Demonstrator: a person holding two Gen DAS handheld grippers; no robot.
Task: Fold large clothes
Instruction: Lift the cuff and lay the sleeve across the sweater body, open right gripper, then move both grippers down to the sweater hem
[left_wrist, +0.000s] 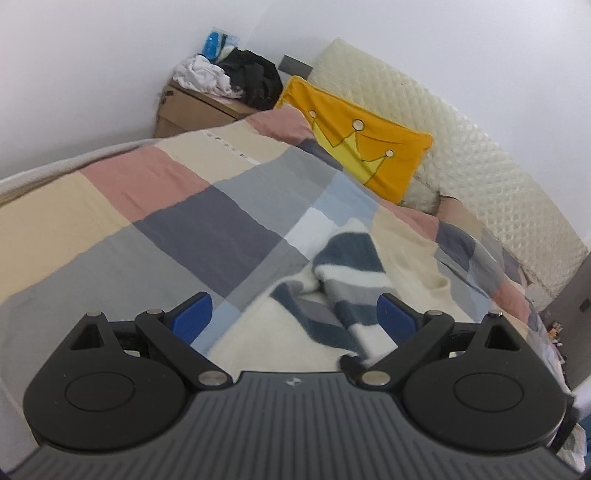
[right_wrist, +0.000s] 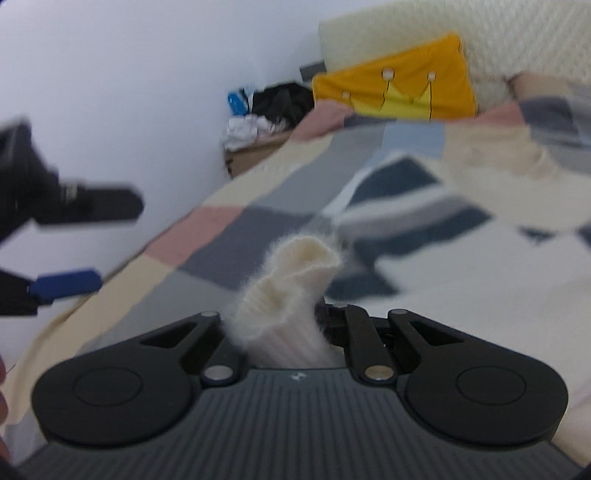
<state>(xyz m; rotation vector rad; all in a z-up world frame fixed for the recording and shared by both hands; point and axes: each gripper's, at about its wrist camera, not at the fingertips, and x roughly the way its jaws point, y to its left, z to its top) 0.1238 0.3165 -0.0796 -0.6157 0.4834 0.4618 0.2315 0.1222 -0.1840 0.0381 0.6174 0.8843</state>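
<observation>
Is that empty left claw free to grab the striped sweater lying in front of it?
Probably yes. The left gripper is open with nothing between its blue pads, and the striped sweater lies on the patchwork bedspread right ahead, nothing in between. The right gripper already pinches its cream cuff.

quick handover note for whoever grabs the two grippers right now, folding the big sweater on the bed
Left gripper: open, empty, hovering over the striped sweater.
Right gripper: shut on a cream ribbed edge of the sweater, lifted off the bed.
Sweater: cream with navy and grey stripes, lying rumpled on the patchwork bedspread, in front of the yellow crown cushion.
Done: one edge picked up; no neat fold visible yet.
Left: probably grab a second edge with the left gripper, spread the sweater flat, then fold.
</observation>
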